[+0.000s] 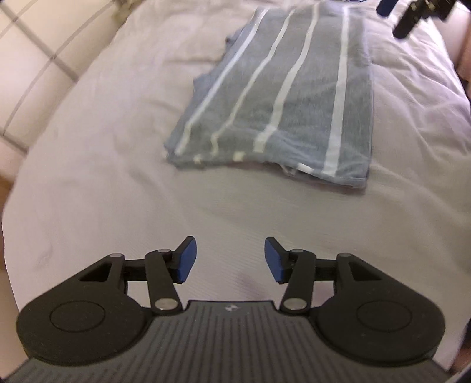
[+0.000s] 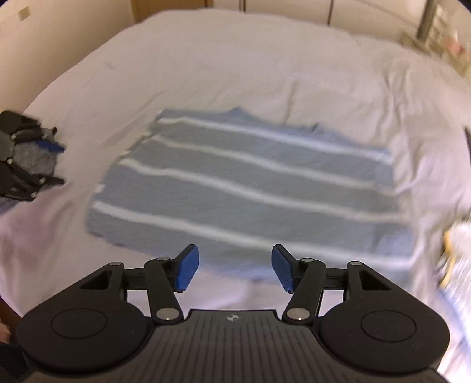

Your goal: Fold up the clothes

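Note:
A grey-blue garment with white stripes lies folded into a flat rectangle on the white bed sheet. It also shows in the right wrist view. My left gripper is open and empty, held above bare sheet short of the garment's near edge. My right gripper is open and empty, just above the garment's near edge. The left gripper shows at the left edge of the right wrist view, and the right gripper shows at the top right of the left wrist view.
A cream headboard or pillow with grey lines borders the bed on the left. Blurred clutter lies at the bed's right edge. A pale wall and furniture stand beyond the bed.

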`<state>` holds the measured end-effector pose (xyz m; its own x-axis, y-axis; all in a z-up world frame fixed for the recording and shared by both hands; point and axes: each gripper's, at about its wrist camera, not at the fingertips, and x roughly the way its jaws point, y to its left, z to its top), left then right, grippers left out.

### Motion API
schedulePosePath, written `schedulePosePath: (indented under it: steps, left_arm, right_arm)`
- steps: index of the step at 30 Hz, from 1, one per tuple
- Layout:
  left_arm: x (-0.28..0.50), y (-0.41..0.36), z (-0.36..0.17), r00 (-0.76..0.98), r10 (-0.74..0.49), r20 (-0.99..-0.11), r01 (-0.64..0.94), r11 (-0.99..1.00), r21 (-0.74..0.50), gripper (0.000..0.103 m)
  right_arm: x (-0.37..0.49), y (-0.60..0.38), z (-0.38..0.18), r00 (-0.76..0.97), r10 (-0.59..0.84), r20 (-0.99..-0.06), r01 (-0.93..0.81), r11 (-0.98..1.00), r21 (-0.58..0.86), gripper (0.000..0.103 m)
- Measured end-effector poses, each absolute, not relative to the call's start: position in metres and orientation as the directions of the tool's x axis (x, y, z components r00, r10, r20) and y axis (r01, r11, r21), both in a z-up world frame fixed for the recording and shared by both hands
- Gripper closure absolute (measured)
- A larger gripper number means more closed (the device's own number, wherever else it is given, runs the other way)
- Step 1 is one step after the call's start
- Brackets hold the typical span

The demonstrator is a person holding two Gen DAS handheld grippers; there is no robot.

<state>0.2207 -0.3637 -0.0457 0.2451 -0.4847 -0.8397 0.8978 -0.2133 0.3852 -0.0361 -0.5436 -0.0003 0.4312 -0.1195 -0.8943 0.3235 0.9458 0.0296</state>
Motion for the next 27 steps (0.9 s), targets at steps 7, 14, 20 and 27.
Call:
schedulePosePath:
  steps: [7, 14, 20, 27]
  left_arm:
    - [0.236, -0.372, -0.048, 0.228, -0.525, -0.820, 0.827, -0.340, 0.448, 0.051]
    - [0.236, -0.374, -0.055, 0.205, -0.523, -0.827, 0.715, -0.497, 0.492, 0.046]
    - [0.246, -0.390, -0.083, 0.135, -0.559, -0.818, 0.628, -0.591, 0.507, 0.045]
    - [0.272, -0.407, -0.143, 0.049, -0.599, -0.799, 0.390, -0.725, 0.568, 0.045]
  right_arm:
    - [-0.010, -0.469, 0.009, 0.451, -0.129, -0.883, 0.226, 0.974, -0.027, 0.038]
    - [0.006, -0.435, -0.010, 0.490, -0.078, -0.868, 0.234, 0.971, 0.046, 0.038]
    - [0.031, -0.406, -0.032, 0.487, -0.116, -0.866, 0.203, 0.979, -0.017, 0.039]
    - [0.065, -0.364, -0.086, 0.407, -0.296, -0.864, 0.036, 0.950, -0.309, 0.048]
